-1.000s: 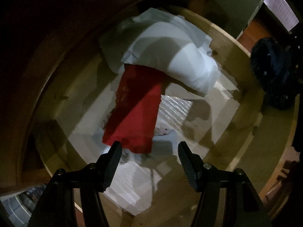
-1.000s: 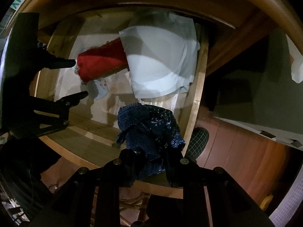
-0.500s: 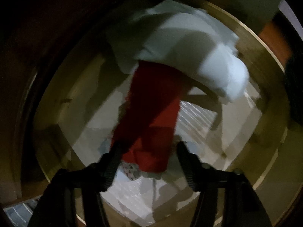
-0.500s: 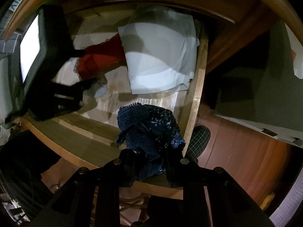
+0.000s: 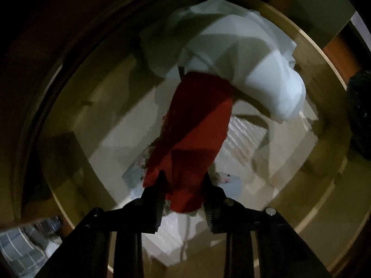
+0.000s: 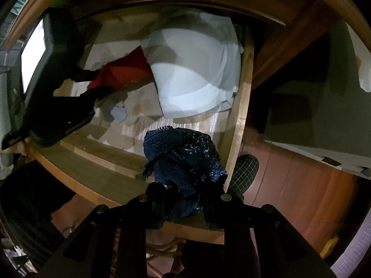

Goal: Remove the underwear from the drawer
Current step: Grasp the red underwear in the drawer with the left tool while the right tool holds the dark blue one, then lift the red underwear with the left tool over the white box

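Closing: left hand-held gripper (image 5: pixel 183 185), pointing down into the drawer, jaws narrowing on the near end of the red underwear (image 5: pixel 197 134); cloth is between the pads and bunched there, so I read it as pinched.
Right hand-held gripper (image 6: pixel 183 199): narrow, clamped on a bundle of dark blue patterned underwear (image 6: pixel 183 155), held above the drawer's front right corner, clear of the drawer floor.
Red piece, place: lying on the drawer floor, far end tucked under the white folded garment (image 5: pixel 243 64), near end at the left jaws.
Handling, red piece: light, limp, lacy along one edge; judged to drape and stretch rather than slip. Lace could snag on a pad or on the drawer's edge.
Where to hold: the free near end, gathered thick, as now; a thin single layer would likely pull through.
Risk: the tucked end may drag the white garment along when lifted; a slow pull toward the front should free it.
Handling, blue bundle: soft, crumpled, hangs loose below the jaws; grip looks secure.
Drawer (image 6: pixel 241 106): wooden, open, pale liner on the floor. Holds the white garment at the back right, the red piece beside it, and a small pale printed scrap (image 6: pixel 118 115) under the red end; cannot tell what that is.
Outside the drawer: a checked slipper (image 6: pixel 245 169) on the wood floor.
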A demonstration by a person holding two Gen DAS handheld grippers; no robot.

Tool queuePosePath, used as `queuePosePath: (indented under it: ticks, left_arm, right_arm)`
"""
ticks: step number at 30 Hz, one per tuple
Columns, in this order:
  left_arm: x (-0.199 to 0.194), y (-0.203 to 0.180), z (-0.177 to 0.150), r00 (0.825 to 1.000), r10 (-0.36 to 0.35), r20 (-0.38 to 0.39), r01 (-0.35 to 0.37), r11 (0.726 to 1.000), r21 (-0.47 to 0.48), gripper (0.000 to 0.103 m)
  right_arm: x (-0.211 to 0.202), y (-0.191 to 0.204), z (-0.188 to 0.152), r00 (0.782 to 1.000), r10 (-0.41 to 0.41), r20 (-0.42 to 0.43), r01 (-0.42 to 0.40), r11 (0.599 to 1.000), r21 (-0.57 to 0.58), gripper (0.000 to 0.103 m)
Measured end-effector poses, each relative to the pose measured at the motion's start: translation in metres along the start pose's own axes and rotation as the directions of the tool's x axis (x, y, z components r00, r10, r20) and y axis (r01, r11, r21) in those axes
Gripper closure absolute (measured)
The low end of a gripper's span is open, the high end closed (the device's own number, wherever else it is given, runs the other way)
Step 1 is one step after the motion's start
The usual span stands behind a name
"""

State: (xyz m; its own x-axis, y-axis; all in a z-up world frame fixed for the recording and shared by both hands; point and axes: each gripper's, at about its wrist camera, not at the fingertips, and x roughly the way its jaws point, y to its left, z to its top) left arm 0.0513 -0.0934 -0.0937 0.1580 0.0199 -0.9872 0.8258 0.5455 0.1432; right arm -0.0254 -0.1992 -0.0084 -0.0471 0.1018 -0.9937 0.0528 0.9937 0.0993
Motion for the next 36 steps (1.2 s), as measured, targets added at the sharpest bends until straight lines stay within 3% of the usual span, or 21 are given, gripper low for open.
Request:
queuePosePath:
  ticks: [4,16,20,27,36]
  left_arm:
    - [-0.001,0.001,-0.015,0.998,-0.040,-0.041,0.038,0.998,-0.050,0.075]
    - [-0.044,0.014,-0.028,0.995,-0.090,0.035,0.094,0.984,-0.154,0.075]
    - [-0.062,0.010,-0.018,0.994,-0.086,0.066,0.097,0.979,-0.179,0.076]
    - [-0.086,0.015,-0.030,0.993,-0.082,0.088,0.102,0.964,-0.247,0.077]
    - [-0.118,0.014,-0.041,0.991,-0.053,0.125,0.083,0.964,-0.253,0.078]
  right_arm:
    - [-0.001,0.004,0.001,1.000,-0.003,0.013,0.003,1.000,-0.001,0.081]
    - [-0.014,0.015,0.003,0.998,0.001,0.059,0.000,1.000,-0.010,0.081]
    - [-0.019,0.016,0.004,0.997,0.003,0.075,-0.003,1.000,-0.006,0.081]
    - [-0.030,0.019,0.002,0.995,0.003,0.102,-0.002,1.000,-0.008,0.081]
    - [-0.033,0.020,-0.001,0.994,0.004,0.113,-0.003,1.000,-0.007,0.081]
